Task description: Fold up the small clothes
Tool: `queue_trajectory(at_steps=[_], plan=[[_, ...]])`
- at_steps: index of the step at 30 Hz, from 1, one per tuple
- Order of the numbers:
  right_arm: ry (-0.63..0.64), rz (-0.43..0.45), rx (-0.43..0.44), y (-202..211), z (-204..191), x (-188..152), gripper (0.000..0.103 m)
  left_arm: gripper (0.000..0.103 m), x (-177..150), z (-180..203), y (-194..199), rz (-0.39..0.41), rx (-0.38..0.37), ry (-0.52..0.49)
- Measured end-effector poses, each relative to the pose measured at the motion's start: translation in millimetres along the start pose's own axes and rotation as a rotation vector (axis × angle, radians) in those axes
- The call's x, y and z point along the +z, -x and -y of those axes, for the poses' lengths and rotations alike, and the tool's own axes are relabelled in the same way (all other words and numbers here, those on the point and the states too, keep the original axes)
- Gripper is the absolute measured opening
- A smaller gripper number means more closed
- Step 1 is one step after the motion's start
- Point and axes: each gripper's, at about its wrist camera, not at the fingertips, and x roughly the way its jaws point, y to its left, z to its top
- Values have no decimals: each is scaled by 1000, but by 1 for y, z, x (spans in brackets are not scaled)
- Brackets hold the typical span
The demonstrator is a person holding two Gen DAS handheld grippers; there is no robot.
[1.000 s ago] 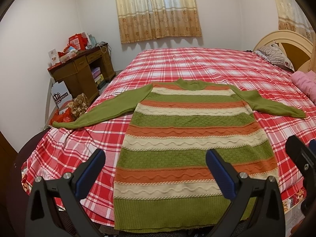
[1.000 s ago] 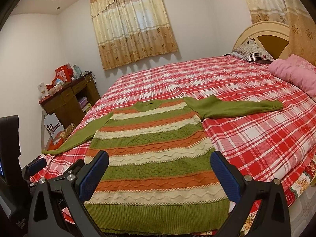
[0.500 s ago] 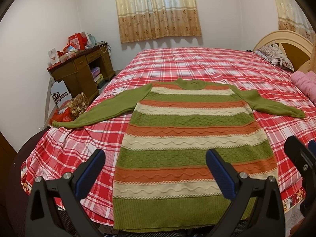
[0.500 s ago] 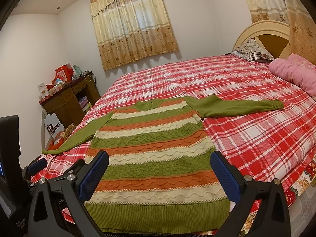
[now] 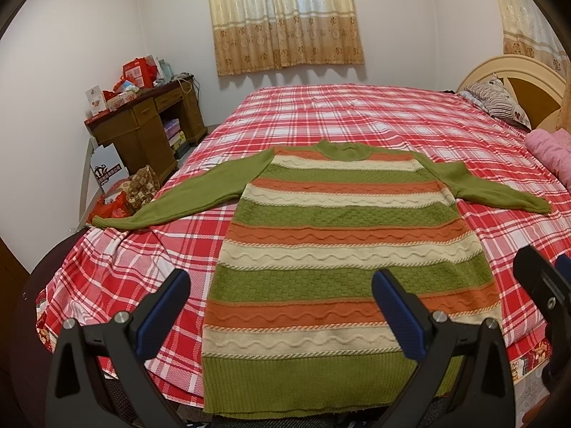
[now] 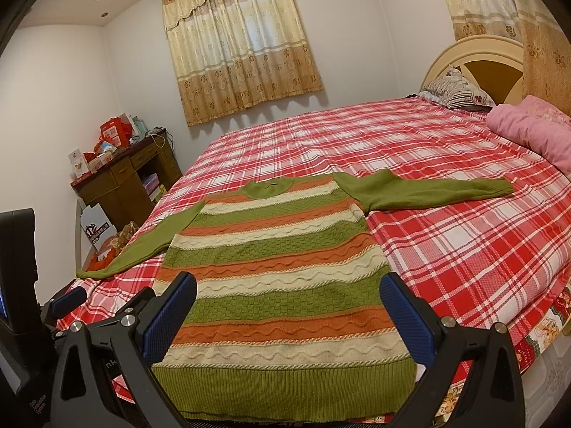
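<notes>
Your left tongs (image 5: 280, 315) sit at the bottom of the left wrist view with their blue pads (image 5: 162, 312) spread wide apart, holding nothing. Your right tongs (image 6: 285, 321) fill the bottom of the right wrist view the same way, pads (image 6: 407, 321) well apart and empty. Both hang above the near end of the striped sweater (image 5: 342, 260), not touching it.

The sweater lies flat and unfolded on the bed (image 5: 357, 114), which is covered by a red and white plaid sheet. Its green ribbed hem (image 5: 303, 381) is at the lower middle of the frame, at the near edge of the bed, and its collar (image 5: 340, 149) points toward the centre of the picture. The body shows bands of green, orange and cream. One green sleeve (image 5: 178, 201) stretches out to the left of the frame, its cuff reaching the bed's left edge; the other sleeve (image 5: 499, 192) stretches to the right and rests on the sheet.

In the right wrist view part of your left tool (image 6: 67, 301) shows at the lower left edge. A wooden desk (image 5: 142, 125) piled with red boxes stands at the left by the wall, curtains (image 5: 285, 18) hang at the top centre, and a pink blanket (image 6: 528, 132) and a striped pillow (image 6: 456, 89) lie at the upper right beside the headboard (image 6: 474, 57).
</notes>
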Motion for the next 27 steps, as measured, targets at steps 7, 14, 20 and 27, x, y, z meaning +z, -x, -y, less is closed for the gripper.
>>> queue_trajectory(at_steps=[7,14,20,27], plan=[[1,-1,0,0,0,0,102,103,1,-1,-1,-6,-2,4],[3,17,-25,-1,3,-3,102,103,-1,-2,-4,-9,-11,10],[13,107,-151,-5,18,-5,102,103,-6,-3,-23,-37,-55,25],[-15,104,-294,-40,75,10,102,103,-2,-11,-57,-55,-89,57]])
